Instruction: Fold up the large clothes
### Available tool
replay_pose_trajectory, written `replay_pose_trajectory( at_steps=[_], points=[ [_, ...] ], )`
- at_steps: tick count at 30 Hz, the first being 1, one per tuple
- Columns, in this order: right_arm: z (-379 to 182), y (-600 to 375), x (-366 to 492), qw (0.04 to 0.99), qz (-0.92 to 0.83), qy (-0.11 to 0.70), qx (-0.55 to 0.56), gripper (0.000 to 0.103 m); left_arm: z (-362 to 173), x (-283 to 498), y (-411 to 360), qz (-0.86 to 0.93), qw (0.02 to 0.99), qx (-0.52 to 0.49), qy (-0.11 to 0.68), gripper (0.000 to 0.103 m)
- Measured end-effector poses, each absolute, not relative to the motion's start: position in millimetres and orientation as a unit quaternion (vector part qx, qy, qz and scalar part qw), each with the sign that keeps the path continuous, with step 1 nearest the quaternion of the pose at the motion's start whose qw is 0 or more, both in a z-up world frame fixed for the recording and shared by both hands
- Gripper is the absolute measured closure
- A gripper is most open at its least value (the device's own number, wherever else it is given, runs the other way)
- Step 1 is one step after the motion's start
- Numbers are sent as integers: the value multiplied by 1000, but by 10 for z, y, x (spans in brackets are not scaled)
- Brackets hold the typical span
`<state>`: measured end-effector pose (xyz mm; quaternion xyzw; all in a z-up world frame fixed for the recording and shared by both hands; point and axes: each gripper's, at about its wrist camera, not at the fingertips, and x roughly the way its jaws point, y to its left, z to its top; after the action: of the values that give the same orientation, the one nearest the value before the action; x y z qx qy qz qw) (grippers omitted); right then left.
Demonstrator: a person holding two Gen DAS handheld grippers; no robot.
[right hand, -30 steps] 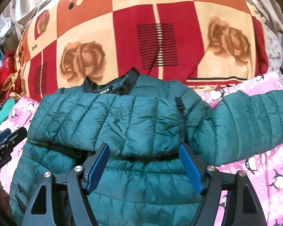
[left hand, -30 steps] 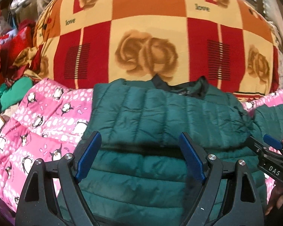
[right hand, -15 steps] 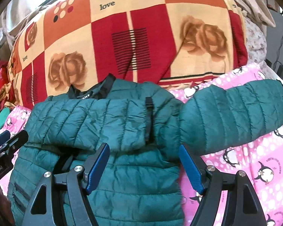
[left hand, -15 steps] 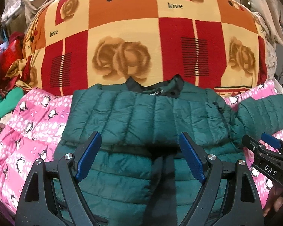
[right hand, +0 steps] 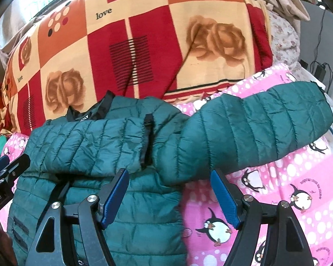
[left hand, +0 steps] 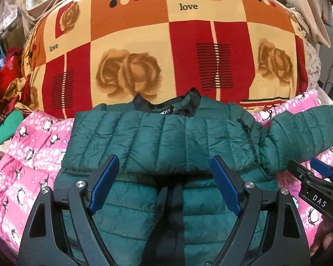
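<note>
Claws first: the left claw (left hand: 164, 186) hangs wide and holds nothing above the green jacket (left hand: 162, 146); the right claw (right hand: 169, 196) is just as wide over the jacket's right edge. One sleeve (left hand: 157, 141) lies folded across the chest, the other sleeve (right hand: 255, 128) stretches over the pink penguin blanket (right hand: 277, 195). Behind sits a rose-print quilt (left hand: 144, 44), perhaps bundled.
</note>
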<state>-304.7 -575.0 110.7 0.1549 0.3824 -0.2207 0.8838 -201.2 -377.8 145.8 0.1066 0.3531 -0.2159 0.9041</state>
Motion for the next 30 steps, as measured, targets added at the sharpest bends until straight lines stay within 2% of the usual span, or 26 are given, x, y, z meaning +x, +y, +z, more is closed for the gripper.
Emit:
replay_pose_trajectory(
  at_steps=[30],
  points=[
    [966, -6388, -3269, 865, -251, 399, 171, 28, 1329, -2053, -4417, -230, 893, 118, 367, 18]
  ],
)
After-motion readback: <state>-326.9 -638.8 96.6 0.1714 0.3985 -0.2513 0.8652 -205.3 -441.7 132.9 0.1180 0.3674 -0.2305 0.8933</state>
